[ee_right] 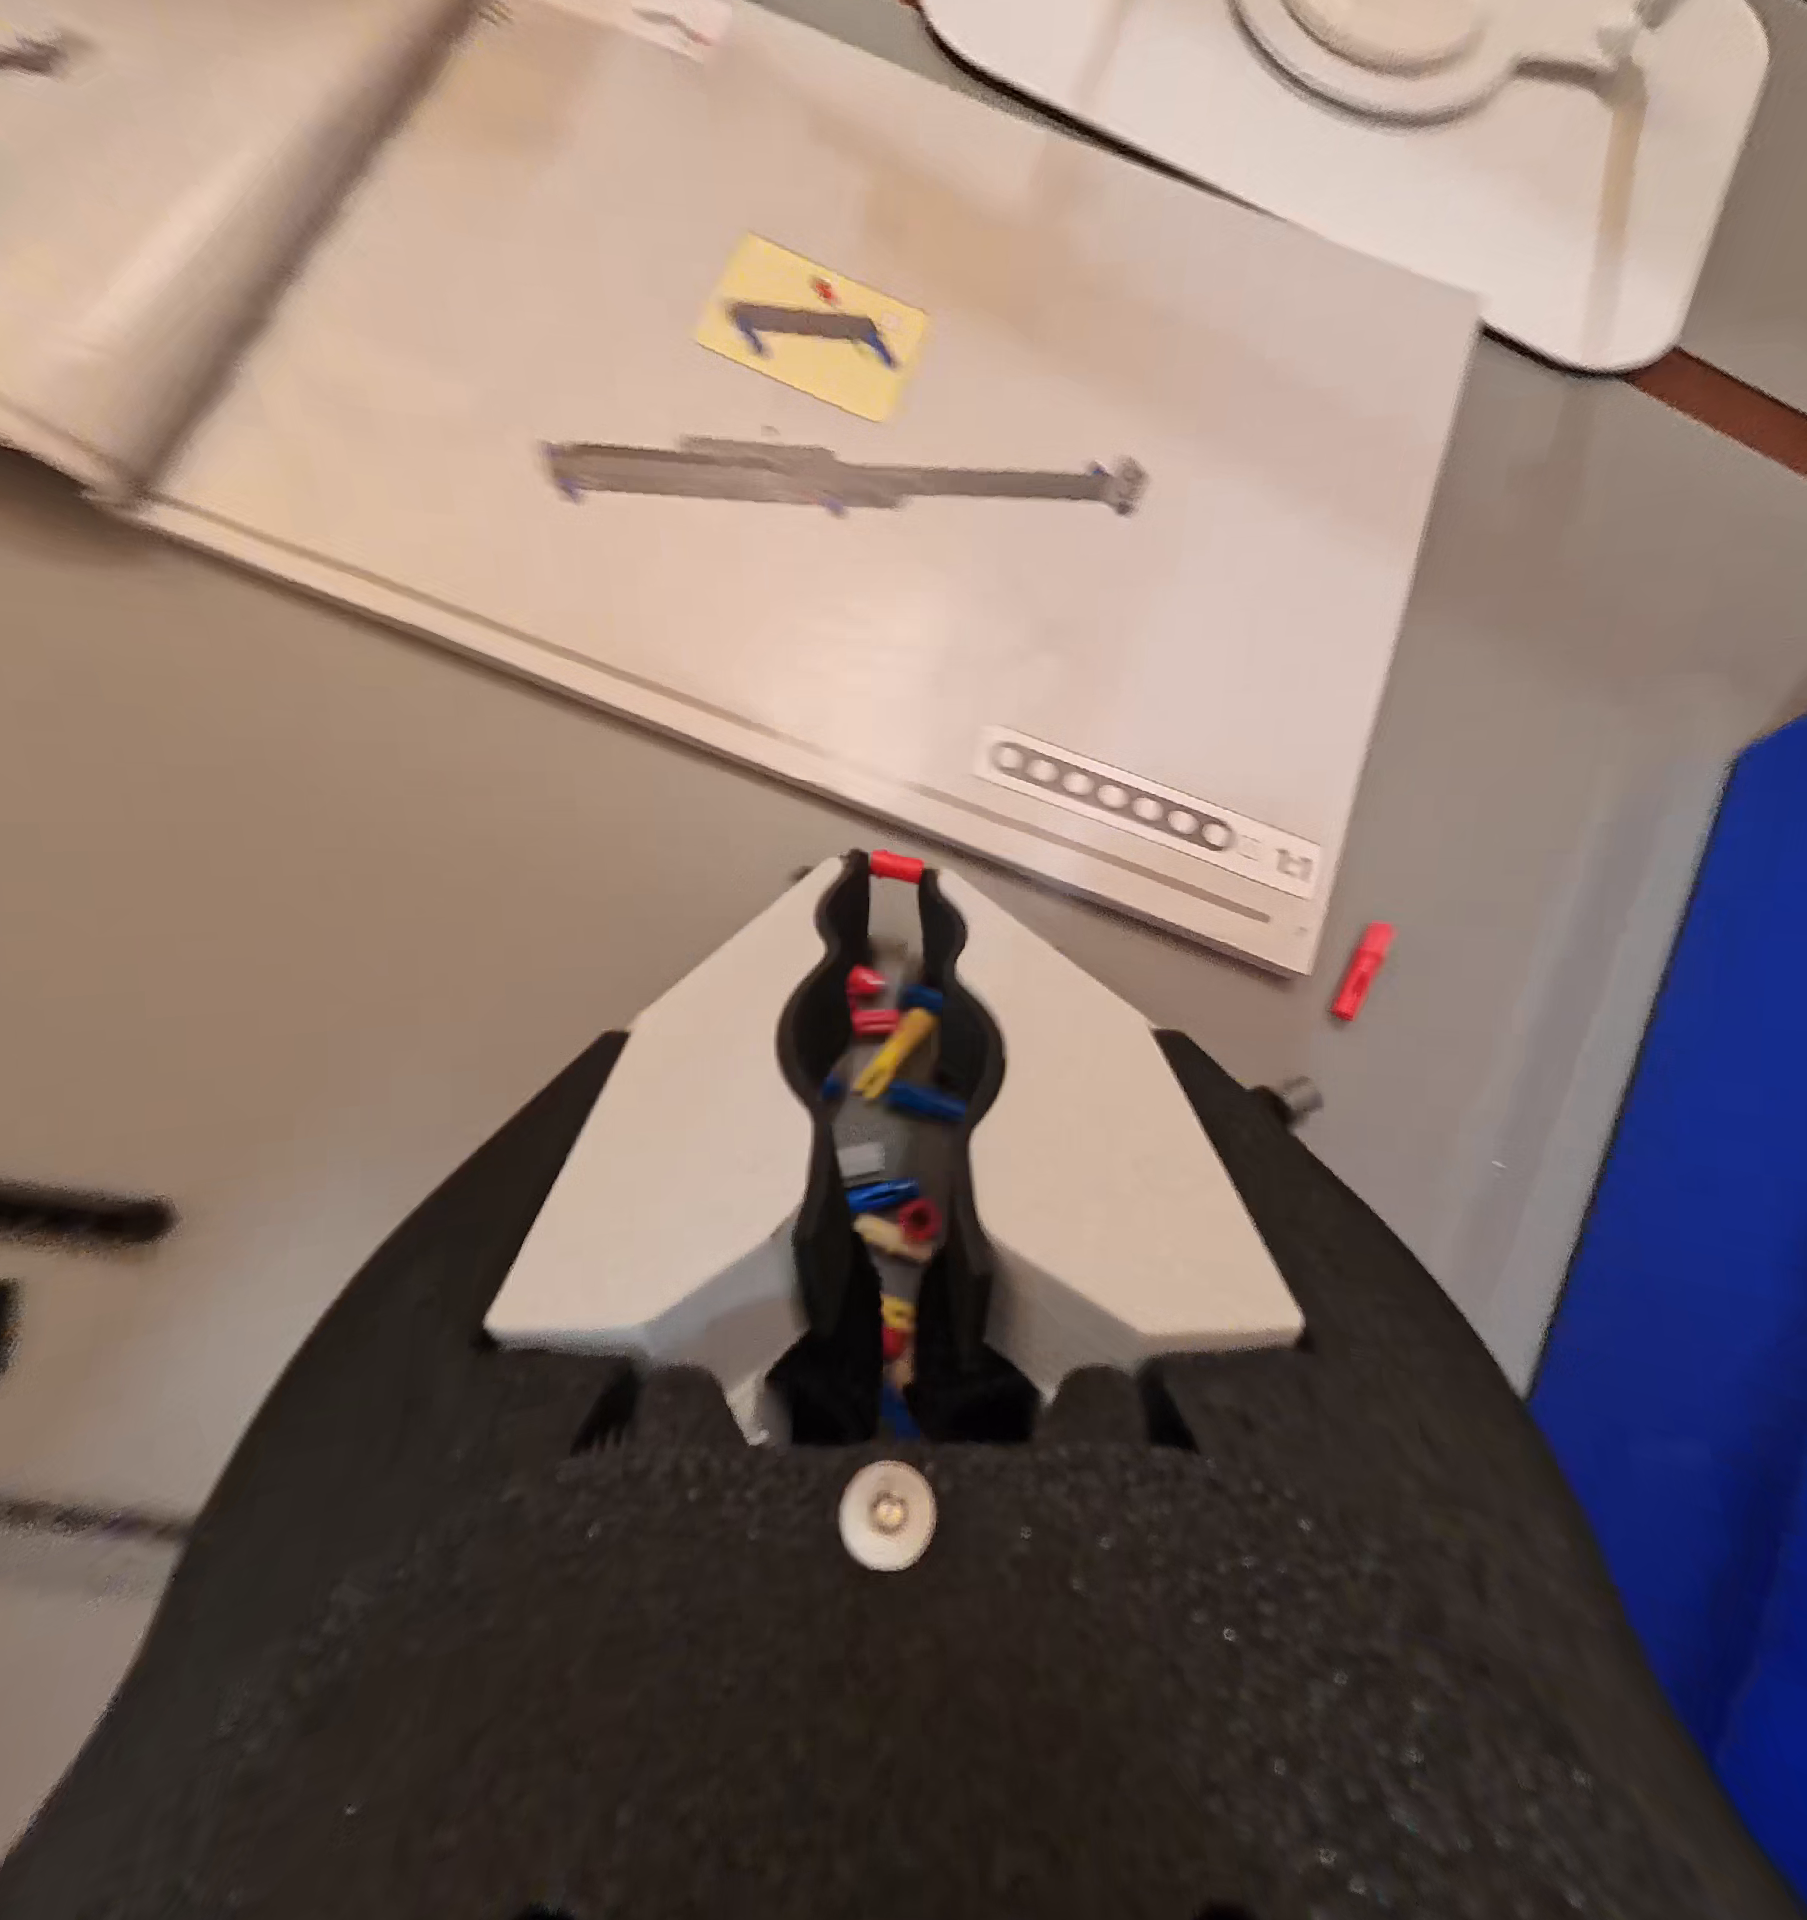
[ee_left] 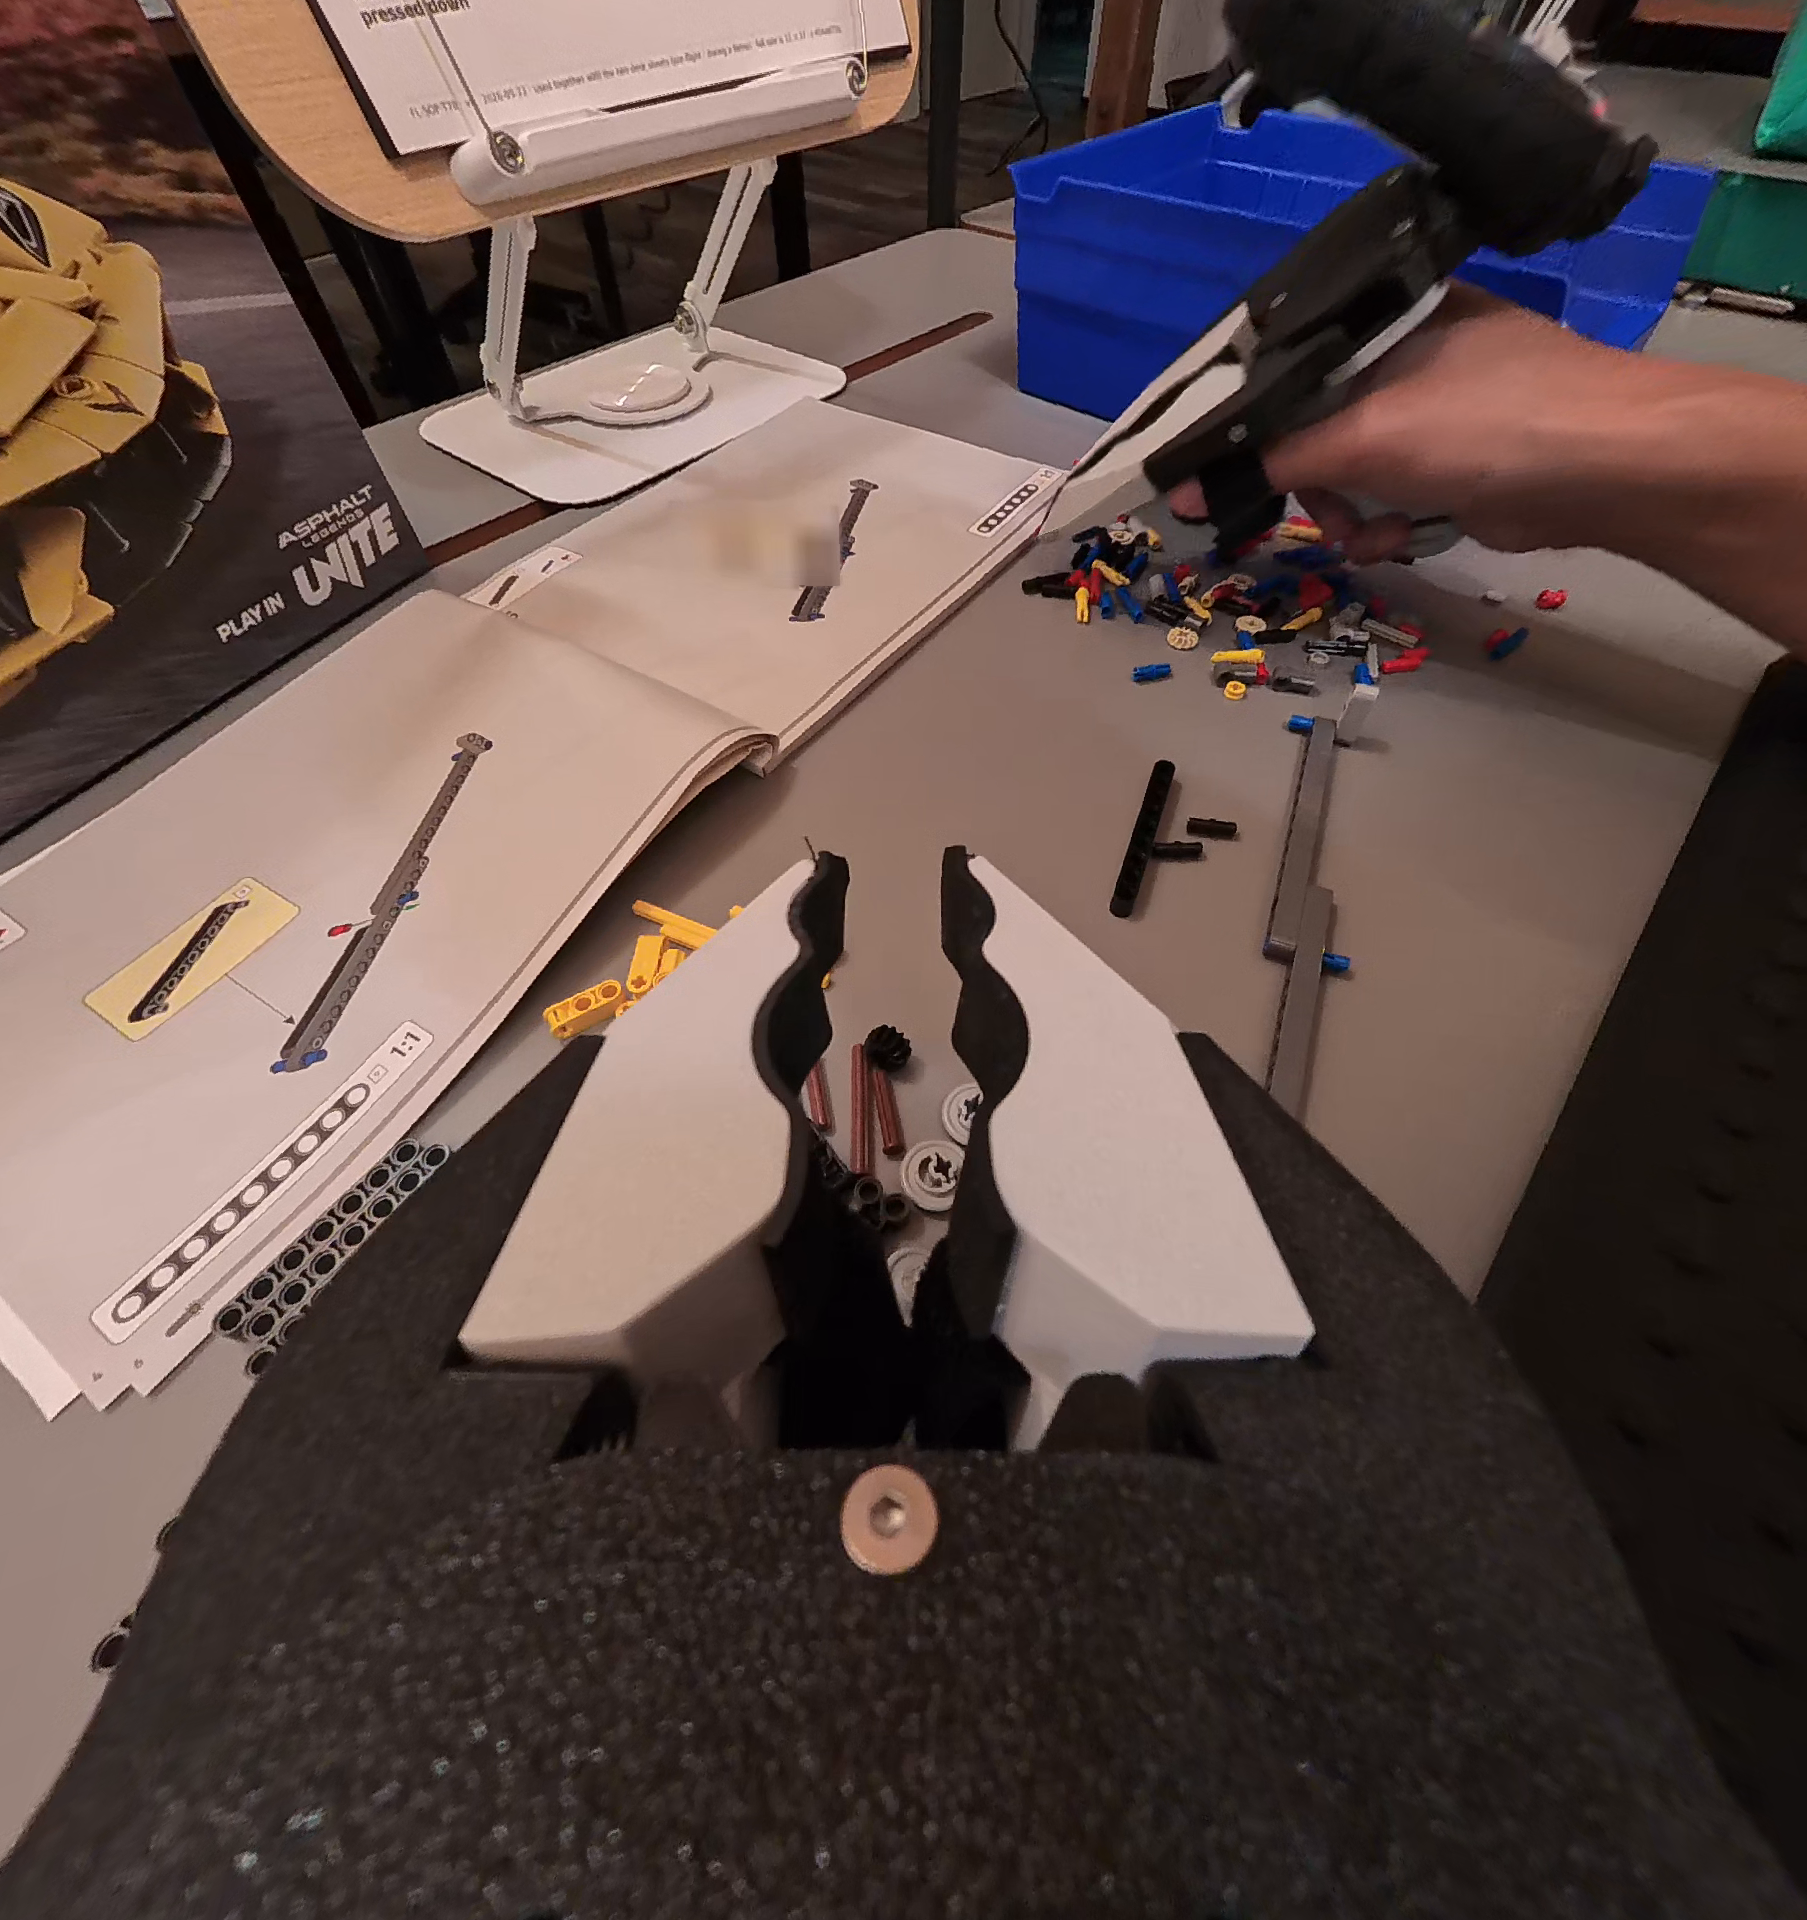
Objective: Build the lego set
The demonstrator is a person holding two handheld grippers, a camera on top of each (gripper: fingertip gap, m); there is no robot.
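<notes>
My left gripper (ee_left: 894, 857) is open and empty, hovering over brown axles (ee_left: 857, 1107), grey wheels (ee_left: 935, 1174) and a small black gear (ee_left: 886, 1047) on the grey table. A long grey beam assembly (ee_left: 1304, 894) with blue pins lies to its right, next to a black beam (ee_left: 1143, 840) with black pins. My right gripper (ee_right: 894, 871) is shut on a small red pin (ee_right: 895, 864) at its fingertips, above a pile of small coloured pins (ee_left: 1242, 608). It also shows in the left wrist view (ee_left: 1065, 499), held by a hand.
An open instruction booklet (ee_left: 587, 675) lies across the table; it also shows in the right wrist view (ee_right: 878, 582). Yellow pieces (ee_left: 629, 971) and black beams (ee_left: 327, 1247) lie near it. A blue bin (ee_left: 1169, 281), a document stand (ee_left: 608, 416) and the set's box (ee_left: 99, 416) stand behind. A loose red pin (ee_right: 1361, 969) lies by the booklet. My hands' fingertips stand some 30 cm from each other. From my left tips it is roughly 9 cm to the small black gear (ee_left: 886, 1047); from my right, 25 cm.
</notes>
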